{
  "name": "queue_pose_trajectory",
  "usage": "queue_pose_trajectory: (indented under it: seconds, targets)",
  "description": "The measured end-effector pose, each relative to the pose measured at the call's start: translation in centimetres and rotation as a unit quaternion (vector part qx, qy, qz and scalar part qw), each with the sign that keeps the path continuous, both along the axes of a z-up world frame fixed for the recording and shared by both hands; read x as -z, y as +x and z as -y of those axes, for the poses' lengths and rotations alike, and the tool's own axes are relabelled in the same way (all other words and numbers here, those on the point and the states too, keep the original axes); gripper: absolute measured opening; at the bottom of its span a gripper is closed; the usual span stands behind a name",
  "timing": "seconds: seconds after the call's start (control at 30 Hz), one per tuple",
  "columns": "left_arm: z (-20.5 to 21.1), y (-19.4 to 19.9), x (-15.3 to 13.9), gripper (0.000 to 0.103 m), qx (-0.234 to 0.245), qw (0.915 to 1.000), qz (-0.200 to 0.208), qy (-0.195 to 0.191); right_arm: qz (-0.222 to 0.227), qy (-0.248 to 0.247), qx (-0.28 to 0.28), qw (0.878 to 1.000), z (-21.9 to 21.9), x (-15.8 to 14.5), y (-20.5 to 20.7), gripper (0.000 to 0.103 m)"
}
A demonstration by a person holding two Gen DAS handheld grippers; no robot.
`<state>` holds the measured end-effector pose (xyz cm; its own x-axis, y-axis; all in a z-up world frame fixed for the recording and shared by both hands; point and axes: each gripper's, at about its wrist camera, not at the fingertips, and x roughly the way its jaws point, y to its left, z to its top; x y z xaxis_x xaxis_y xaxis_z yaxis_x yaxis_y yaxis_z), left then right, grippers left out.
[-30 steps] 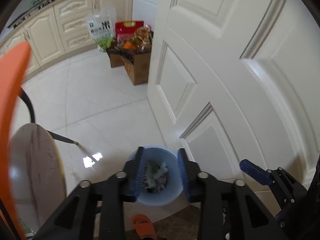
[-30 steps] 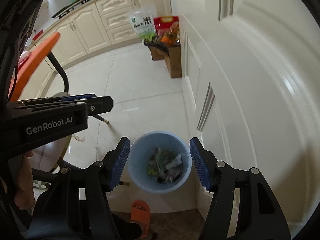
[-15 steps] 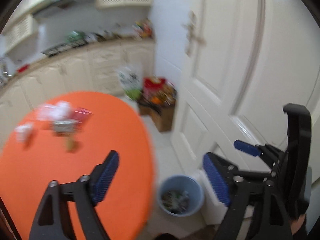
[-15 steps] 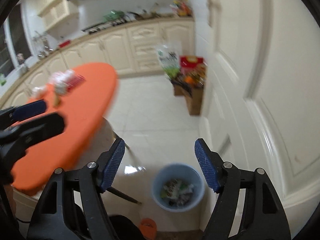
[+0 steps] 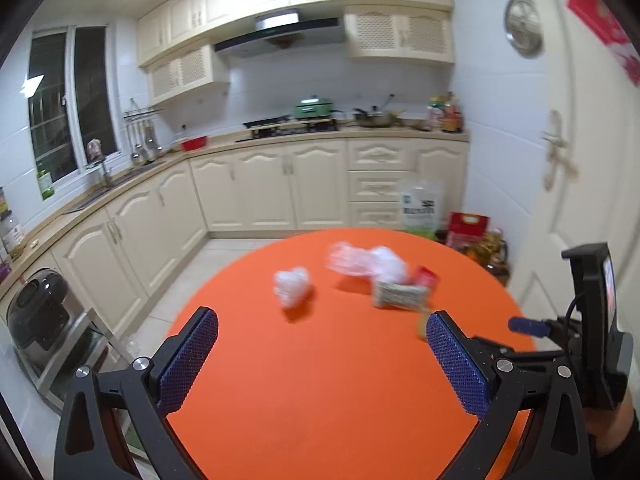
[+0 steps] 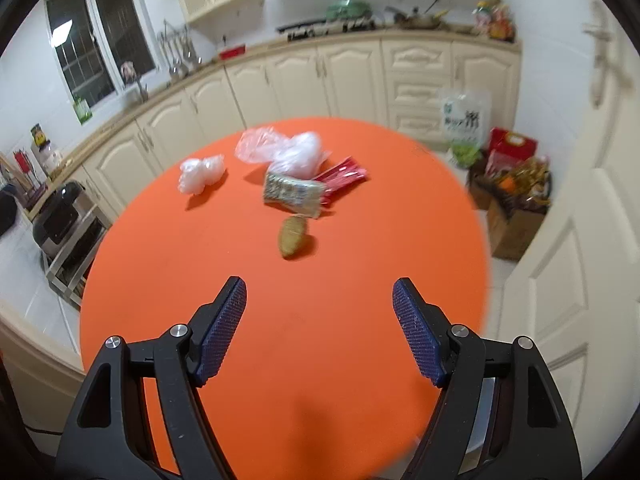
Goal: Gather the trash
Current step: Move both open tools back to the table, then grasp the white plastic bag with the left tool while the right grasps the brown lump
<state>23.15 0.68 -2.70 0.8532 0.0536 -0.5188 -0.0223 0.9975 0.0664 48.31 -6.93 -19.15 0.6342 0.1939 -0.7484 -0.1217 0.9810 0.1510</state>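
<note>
Trash lies on the far half of a round orange table. It includes a crumpled clear plastic wad, a clear plastic bag, a silvery-green wrapper, a red wrapper and a brownish-green lump. My left gripper hovers over the table's near half. Its jaws are opening, with nothing between them. My right gripper stands open and empty, short of the lump. The trash bin is out of view.
Cream kitchen cabinets run along the back and left. A white door stands at the right. On the floor beside it sits a cardboard box of bags. A dark cooker on a rack stands at the left.
Both views have swung up from the blue bin on the floor to the orange table and its trash. The left jaws have spread wide; the right jaws widened a little.
</note>
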Motion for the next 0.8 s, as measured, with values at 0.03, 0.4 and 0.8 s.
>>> queue_pose_trajectory:
  seconds: [0.03,0.4,0.8]
  targets:
    - [0.3,1.0,0.3,0.102,-0.004,0.9999,-0.009,0.004,-0.006,0.001,-0.006,1.0,-0.3,0.5,1.0,0.072]
    - [-2.6,16.2,5.0,0.102,-0.003,0.9975,-0.066,0.024,-0.046,-0.04,-0.021,0.998,-3.9,4.5,8.3,0.052]
    - [-5.9,29.2,9.9,0.098,0.029,0.9919,-0.122,0.022,-0.047,-0.052,-0.049,0.996,-4.2,5.5,9.5,0.026]
